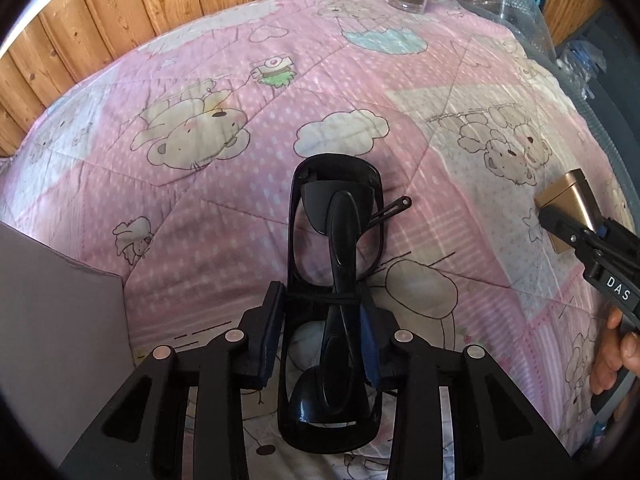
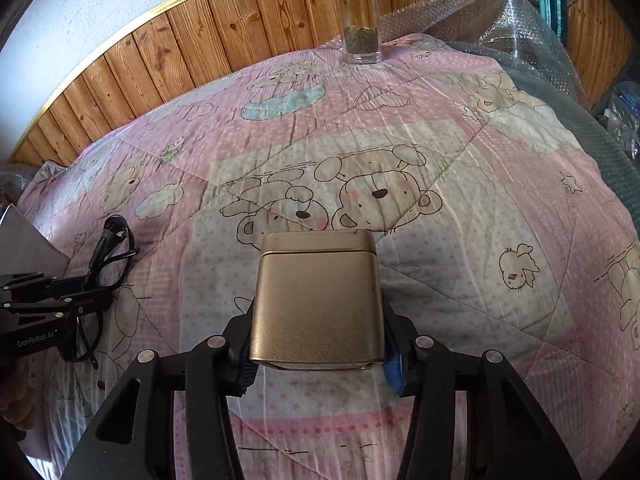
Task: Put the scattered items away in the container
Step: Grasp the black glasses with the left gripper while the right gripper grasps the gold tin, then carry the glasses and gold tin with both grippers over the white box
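Fingers [image 1: 276,336] of the left gripper [image 1: 324,340] flank the folded black sunglasses [image 1: 334,248] at their bridge, the right pad touching and the left pad showing a thin gap, so a firm clamp cannot be told; the sunglasses' long axis runs straight ahead from the fingers, across the pink quilt [image 1: 208,184]. Right gripper [image 2: 318,364] is clenched on the gold tin [image 2: 318,300]; the grey container [image 1: 60,312] lies just left of the sunglasses, so the left hand is judged nearer.

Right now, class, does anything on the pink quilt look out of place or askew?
Yes: a thin black hair clip lies half tucked under the folded black glasses. The square gold tin lies tipped on its side.
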`<state>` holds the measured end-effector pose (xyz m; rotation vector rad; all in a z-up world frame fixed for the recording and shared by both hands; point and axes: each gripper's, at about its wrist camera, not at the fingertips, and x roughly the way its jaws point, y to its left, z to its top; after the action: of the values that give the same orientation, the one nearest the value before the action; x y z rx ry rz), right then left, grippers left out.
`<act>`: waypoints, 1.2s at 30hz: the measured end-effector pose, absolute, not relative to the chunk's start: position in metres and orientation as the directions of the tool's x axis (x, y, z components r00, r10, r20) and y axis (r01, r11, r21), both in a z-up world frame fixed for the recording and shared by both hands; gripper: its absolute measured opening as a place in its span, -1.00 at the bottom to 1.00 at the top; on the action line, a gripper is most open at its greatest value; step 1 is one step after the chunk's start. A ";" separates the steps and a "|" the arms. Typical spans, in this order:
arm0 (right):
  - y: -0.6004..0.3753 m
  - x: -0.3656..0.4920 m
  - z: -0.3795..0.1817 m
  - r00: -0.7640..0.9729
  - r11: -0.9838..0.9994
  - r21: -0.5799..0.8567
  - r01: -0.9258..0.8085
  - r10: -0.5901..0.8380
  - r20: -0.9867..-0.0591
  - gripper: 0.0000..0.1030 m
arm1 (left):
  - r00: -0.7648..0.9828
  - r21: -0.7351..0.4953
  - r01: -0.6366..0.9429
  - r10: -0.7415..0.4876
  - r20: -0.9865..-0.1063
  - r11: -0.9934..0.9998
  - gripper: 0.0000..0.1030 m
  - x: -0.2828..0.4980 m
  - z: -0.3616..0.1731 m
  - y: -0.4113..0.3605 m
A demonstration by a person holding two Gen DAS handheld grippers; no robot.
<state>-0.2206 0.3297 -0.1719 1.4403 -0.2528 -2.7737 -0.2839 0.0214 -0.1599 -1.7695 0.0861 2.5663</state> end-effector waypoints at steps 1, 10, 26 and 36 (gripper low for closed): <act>0.330 -0.220 -0.171 -0.579 -0.986 0.153 -0.071 -0.084 -0.811 -0.03 | -0.352 0.019 -0.040 -0.003 -0.936 -0.999 -0.32 -0.285 -0.159 0.020; 0.333 -0.206 -0.153 -0.605 -0.977 0.203 -0.071 -0.120 -0.787 -0.03 | -0.389 -0.042 -0.021 0.047 -0.920 -0.999 -0.32 -0.272 -0.129 0.025; 0.321 -0.160 -0.123 -0.629 -0.965 0.258 -0.039 -0.176 -0.757 -0.03 | -0.463 -0.132 -0.036 0.134 -0.876 -0.991 -0.32 -0.213 -0.077 0.051; 0.291 -0.122 -0.103 -0.637 -0.974 0.222 0.036 -0.193 -0.747 -0.03 | -0.501 -0.202 -0.027 0.188 -0.845 -0.979 -0.32 -0.160 -0.063 0.047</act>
<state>-0.1217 0.2912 -0.1034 1.2731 -0.2821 -2.7177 -0.1605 0.0470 -0.0634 -1.4985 -0.2462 2.6068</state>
